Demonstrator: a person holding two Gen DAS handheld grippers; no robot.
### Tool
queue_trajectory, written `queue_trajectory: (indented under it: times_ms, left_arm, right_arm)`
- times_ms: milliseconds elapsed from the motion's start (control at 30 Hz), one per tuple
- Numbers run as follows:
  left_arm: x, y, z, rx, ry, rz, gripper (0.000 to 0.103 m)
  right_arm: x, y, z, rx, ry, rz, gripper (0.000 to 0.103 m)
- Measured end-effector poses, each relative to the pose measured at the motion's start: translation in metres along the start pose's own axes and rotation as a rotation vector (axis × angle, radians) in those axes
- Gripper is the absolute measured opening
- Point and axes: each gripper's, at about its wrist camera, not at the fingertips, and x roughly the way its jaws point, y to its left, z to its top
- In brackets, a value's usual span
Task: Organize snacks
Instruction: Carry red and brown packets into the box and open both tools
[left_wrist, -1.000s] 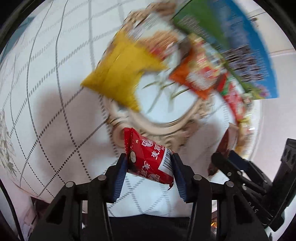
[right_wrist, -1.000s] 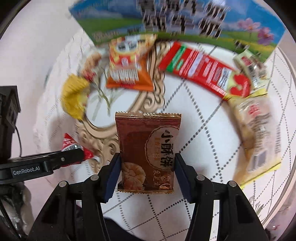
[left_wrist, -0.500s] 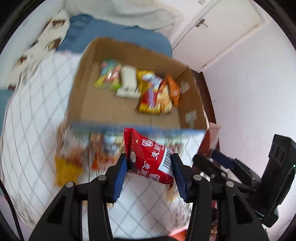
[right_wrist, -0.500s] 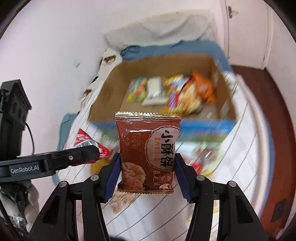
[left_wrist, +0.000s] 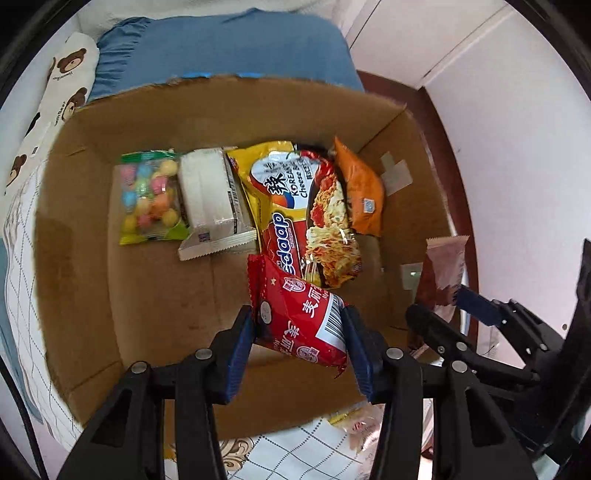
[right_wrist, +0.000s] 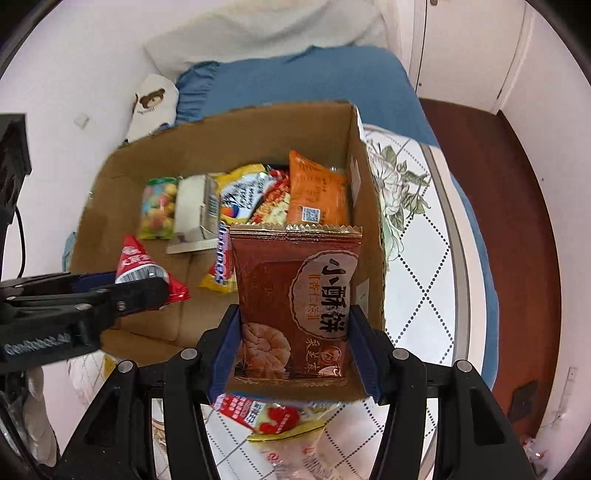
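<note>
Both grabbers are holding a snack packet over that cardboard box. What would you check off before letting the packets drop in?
1. Left gripper clamped on the red packet: ok.
2. Right gripper clamped on the brown biscuit packet: ok.
3. Red packet above the cardboard box: ok, the box floor lies behind it.
4. Brown biscuit packet above the box: cannot tell, it hangs close to the right wall.
5. Bare floor to land on: ok, the near part is free; the candy bag, white packet, noodle packet and orange packet lie along the far side.
6. Grippers apart from each other: ok.
</note>
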Motion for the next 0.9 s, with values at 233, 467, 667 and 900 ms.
queue_trajectory:
  times_ms: [233, 467, 667, 900]
  left_arm:
    - [0.024, 0.002, 0.011, -0.021, 0.071, -0.006, 0.062]
    - [0.017, 0.003, 0.011, -0.008, 0.049, 0.013, 0.089]
    - [-0.003, 0.006, 0.003, -0.017, -0.018, 0.037, 0.089]
    - [-0.032, 0.011, -0.019, -0.019, -0.182, 0.126, 0.089]
  right_arm:
    - [0.032, -0.009, 0.007, 0.013, 0.075, -0.009, 0.060]
    - [0.037, 0.007, 0.006, -0.033, 0.123, -0.023, 0.096]
    - [0.030, 0.005, 0.001, -0.001, 0.104, -0.020, 0.096]
    - [0.006, 0.008, -0.014, 0.032, 0.029, -0.027, 0.096]
